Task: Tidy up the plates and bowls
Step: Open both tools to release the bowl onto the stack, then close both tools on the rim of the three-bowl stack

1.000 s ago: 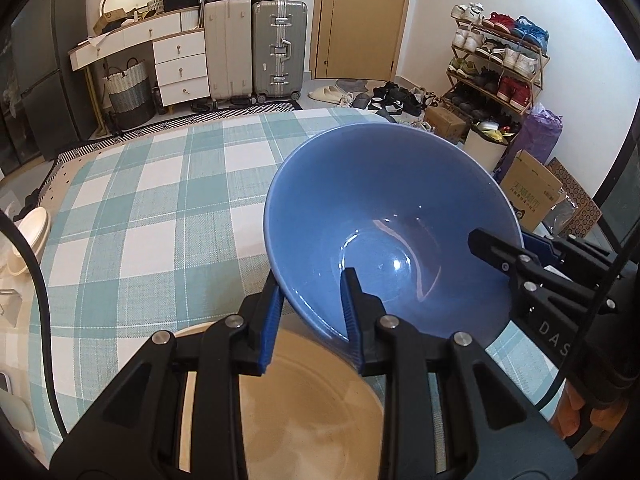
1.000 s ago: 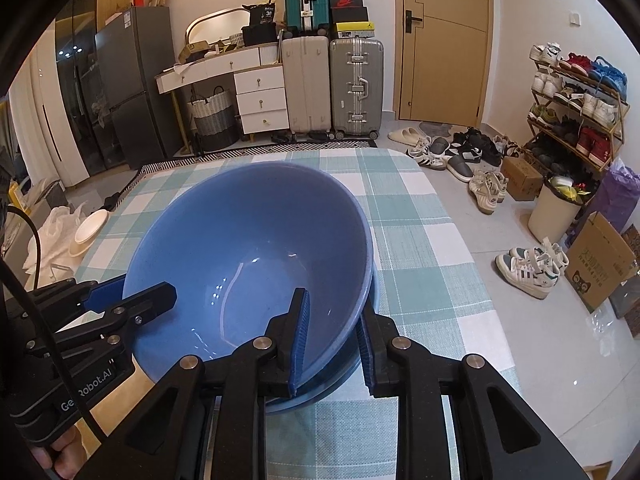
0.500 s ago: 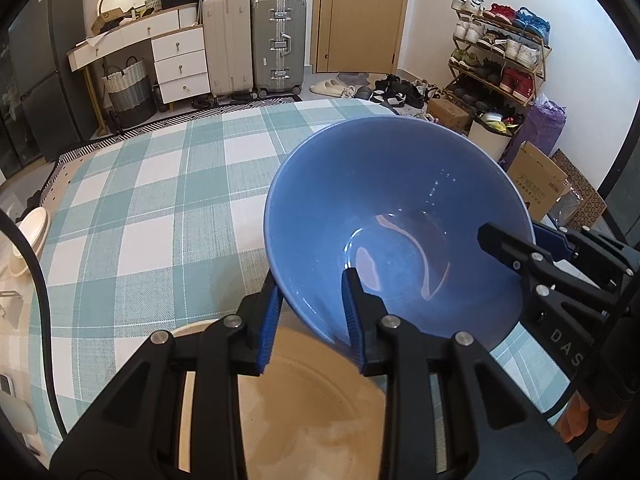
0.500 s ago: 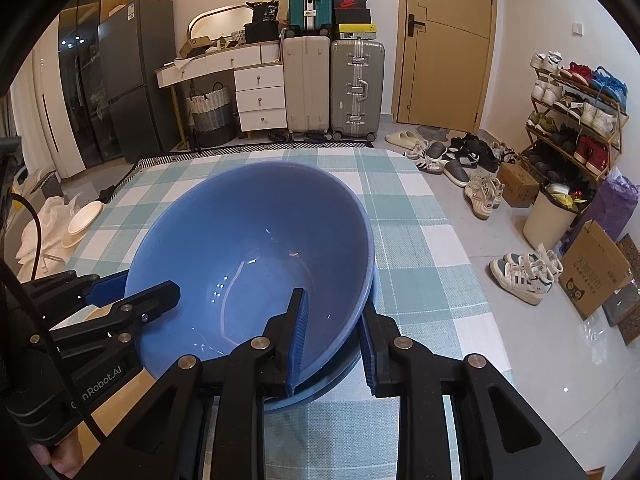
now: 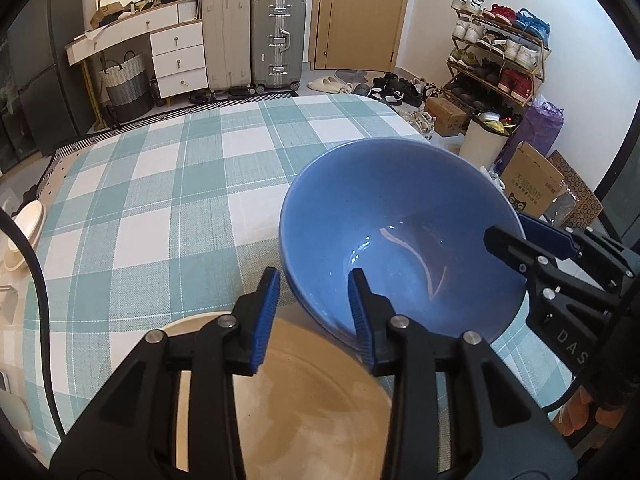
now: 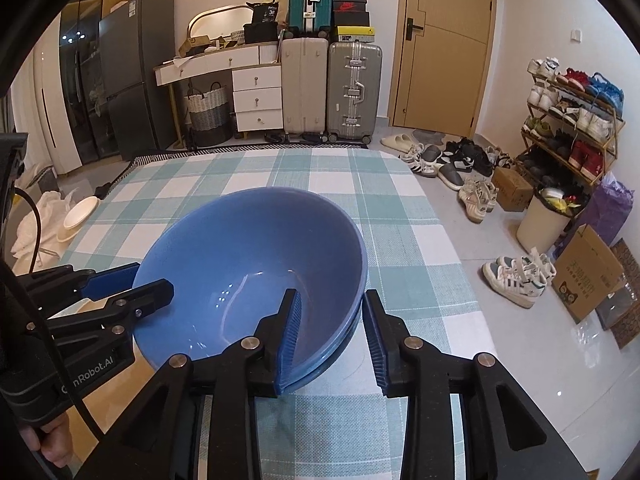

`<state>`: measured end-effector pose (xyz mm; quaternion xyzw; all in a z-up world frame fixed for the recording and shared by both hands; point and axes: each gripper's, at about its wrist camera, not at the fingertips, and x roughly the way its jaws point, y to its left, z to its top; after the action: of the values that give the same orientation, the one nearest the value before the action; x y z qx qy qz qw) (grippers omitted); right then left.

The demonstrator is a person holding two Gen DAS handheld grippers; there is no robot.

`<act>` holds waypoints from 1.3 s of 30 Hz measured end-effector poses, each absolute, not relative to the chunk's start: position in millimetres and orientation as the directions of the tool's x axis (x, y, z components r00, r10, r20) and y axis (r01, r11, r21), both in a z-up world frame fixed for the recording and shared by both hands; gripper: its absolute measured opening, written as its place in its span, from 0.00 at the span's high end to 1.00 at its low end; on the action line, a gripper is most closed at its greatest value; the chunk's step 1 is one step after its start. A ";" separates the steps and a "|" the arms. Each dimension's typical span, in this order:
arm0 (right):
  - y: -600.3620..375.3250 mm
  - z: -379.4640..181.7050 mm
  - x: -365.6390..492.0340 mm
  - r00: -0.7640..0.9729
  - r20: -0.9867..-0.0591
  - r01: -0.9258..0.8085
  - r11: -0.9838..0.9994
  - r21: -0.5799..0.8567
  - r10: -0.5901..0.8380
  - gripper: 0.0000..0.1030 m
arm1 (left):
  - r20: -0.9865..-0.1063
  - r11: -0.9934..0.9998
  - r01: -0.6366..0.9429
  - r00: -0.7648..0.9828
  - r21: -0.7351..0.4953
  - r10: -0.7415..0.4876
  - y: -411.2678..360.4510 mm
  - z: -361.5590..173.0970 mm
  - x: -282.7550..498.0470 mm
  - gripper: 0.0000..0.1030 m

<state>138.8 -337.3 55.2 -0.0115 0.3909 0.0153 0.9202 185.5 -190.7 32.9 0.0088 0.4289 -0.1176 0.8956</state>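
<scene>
Checked tablecloth [image 5: 168, 184] covers the table; suitcases, drawers and a shoe rack [image 6: 572, 120] stand behind. Blue bowl [image 5: 400, 232] sits nested in a second blue bowl [image 6: 340, 344], beside the tan plate [image 5: 312, 400]. Left gripper [image 5: 314, 316] and right gripper [image 6: 332, 336] have just been opening; each straddles the rim, pads released.

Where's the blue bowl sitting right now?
The blue bowl sits nested in another blue bowl on the checked tablecloth, just right of the tan plate.
</scene>
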 end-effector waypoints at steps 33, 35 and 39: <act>-405.9 45.9 143.2 0.713 -0.668 -0.035 0.962 0.270 0.213 0.03 | -0.771 0.958 0.164 0.568 -0.237 -0.288 -159.1 27.8 203.2 0.02; -406.1 42.6 145.5 0.706 -0.674 -0.032 0.961 0.276 0.217 0.03 | -0.775 0.957 0.162 0.561 -0.242 -0.291 -160.5 25.3 205.5 0.02; -404.6 36.6 148.2 0.699 -0.677 -0.037 0.957 0.288 0.230 0.03 | -0.781 0.958 0.159 0.554 -0.240 -0.288 -163.3 20.4 210.4 0.02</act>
<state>148.2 -404.6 36.6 0.1270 0.3811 0.0732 0.9128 210.4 -163.3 20.4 -0.0707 0.4549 -0.1271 0.8786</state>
